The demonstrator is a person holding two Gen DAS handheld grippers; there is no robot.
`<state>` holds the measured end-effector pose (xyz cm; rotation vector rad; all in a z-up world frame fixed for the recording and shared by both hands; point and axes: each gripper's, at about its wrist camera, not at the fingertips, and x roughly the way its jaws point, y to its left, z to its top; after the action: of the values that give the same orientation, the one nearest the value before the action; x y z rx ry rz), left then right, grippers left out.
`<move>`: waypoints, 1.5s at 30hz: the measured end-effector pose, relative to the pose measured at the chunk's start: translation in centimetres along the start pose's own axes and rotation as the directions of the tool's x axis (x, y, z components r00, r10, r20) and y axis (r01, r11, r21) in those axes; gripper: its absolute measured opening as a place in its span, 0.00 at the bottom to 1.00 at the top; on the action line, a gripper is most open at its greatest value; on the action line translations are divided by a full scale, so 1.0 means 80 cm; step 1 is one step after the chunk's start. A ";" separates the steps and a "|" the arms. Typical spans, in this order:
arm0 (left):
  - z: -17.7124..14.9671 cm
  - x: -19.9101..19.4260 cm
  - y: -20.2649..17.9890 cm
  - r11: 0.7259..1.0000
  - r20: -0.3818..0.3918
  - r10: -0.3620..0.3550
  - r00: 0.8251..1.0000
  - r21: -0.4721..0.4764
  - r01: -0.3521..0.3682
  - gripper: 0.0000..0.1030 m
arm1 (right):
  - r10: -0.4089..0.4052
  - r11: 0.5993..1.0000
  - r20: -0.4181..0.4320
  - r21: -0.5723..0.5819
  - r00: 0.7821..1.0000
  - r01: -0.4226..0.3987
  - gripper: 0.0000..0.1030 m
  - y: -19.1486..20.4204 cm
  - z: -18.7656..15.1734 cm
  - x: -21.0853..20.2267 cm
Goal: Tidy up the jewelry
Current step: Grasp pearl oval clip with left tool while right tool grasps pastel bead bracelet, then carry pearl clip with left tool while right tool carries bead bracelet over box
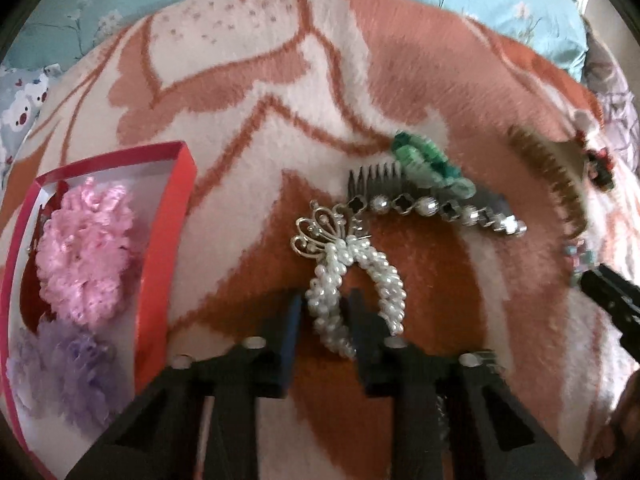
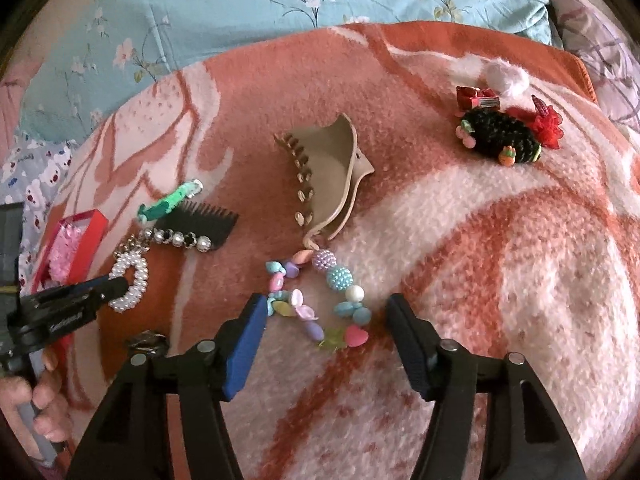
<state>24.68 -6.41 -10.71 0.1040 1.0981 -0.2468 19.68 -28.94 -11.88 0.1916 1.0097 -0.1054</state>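
We had two flowers (image 1: pixel 86 246) in the red box (image 1: pixel 162 240) at left. Our left gripper (image 1: pixel 325 320) pinched the pearl loop (image 1: pixel 352 280) at centre. Our right gripper (image 2: pixel 326 334) stood open around the bead bracelet (image 2: pixel 320 300); combs and clips remained.

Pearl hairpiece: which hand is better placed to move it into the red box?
Left. Its tongs already straddle one strand of the pearl hairpiece, and the red box lies just beside them. The right tongs stand open around the pastel bead bracelet, farther from both.
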 end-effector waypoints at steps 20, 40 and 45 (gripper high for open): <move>-0.051 -0.108 0.038 0.986 0.162 -0.153 0.975 -0.037 0.161 0.11 | 0.142 0.989 0.078 0.019 0.987 -0.144 0.11 0.025 -0.005 -0.057; -0.144 -0.219 0.139 0.976 0.251 -0.097 0.963 -0.168 0.142 0.11 | 0.353 0.932 0.060 -0.116 0.934 -0.345 0.11 0.155 -0.019 -0.094; -0.166 -0.235 0.172 0.968 0.259 -0.062 0.964 -0.221 0.122 0.11 | 0.414 0.898 0.020 -0.170 0.910 -0.405 0.11 0.209 -0.030 -0.094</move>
<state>8.45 12.39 -0.55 -0.1875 0.8738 -0.2057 16.67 -12.08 -4.88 0.2479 0.8978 0.3555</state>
